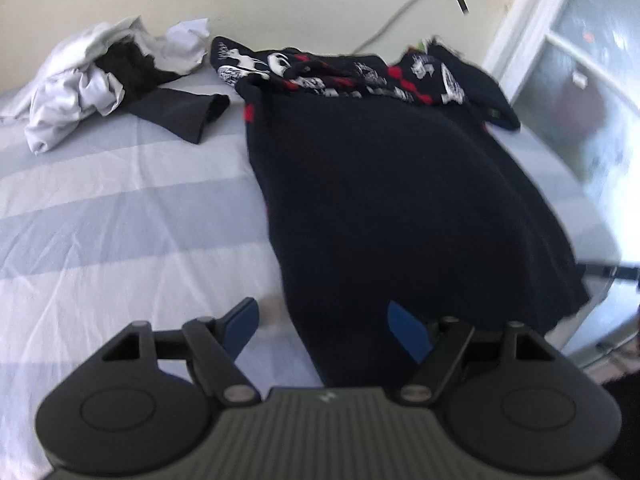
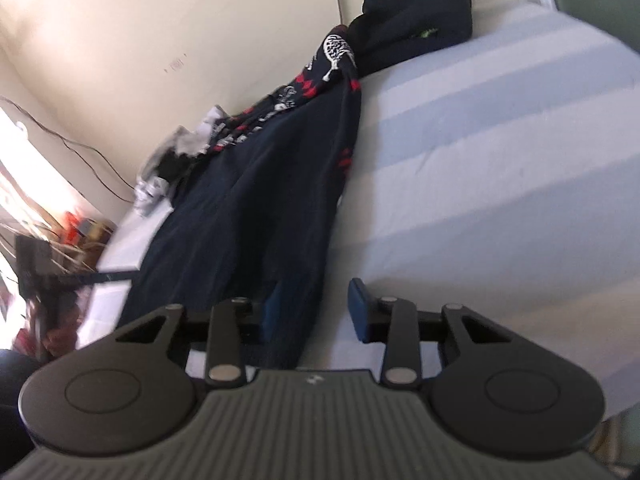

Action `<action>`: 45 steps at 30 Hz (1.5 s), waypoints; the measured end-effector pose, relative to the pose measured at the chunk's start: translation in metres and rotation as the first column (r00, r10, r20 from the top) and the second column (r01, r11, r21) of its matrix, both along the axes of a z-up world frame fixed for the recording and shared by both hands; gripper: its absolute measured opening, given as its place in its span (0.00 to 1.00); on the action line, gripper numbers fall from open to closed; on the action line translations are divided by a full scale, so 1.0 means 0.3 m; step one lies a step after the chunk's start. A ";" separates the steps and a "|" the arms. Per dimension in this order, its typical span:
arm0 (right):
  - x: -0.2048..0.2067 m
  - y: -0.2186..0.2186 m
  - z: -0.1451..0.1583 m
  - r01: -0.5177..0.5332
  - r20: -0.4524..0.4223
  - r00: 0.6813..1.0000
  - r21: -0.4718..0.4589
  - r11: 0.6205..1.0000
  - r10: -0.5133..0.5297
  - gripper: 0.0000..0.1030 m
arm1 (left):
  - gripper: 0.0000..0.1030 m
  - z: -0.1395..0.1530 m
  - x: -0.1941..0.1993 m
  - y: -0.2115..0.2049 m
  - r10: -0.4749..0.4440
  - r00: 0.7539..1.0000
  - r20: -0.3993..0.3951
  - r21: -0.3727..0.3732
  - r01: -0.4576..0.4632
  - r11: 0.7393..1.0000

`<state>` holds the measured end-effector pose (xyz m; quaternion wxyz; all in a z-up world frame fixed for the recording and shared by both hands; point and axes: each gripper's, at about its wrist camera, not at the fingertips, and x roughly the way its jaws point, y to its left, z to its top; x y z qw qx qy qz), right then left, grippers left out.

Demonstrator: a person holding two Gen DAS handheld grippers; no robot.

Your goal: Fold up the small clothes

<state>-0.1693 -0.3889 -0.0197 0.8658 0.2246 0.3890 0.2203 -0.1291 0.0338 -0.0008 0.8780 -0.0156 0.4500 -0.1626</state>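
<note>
A dark navy garment (image 1: 380, 184) with a red and white pattern along its far end lies spread on the striped bed sheet (image 1: 120, 220). My left gripper (image 1: 322, 330) is open at the garment's near hem. Its right finger (image 1: 404, 332) is over the cloth and its left finger (image 1: 240, 328) over bare sheet. In the right wrist view the same garment (image 2: 248, 200) runs away from me towards the wall. My right gripper (image 2: 316, 308) stands open with the garment's near corner between its fingers, and a strip of sheet shows beside the right pad (image 2: 360, 308).
A crumpled pile of white and black clothes (image 1: 80, 84) and a black sleeve (image 1: 180, 112) lie at the far left of the bed. More dark clothes (image 2: 416, 20) sit by the wall. A glazed door (image 1: 580, 80) stands beyond the bed's right edge. Clutter (image 2: 60, 240) lies off the bed.
</note>
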 end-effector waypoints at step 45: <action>0.642 0.220 0.089 0.188 0.295 0.951 -0.303 0.934 -0.096 0.55 | 0.15 -0.025 0.574 -0.181 -0.019 0.973 0.229 0.269 -0.045 0.962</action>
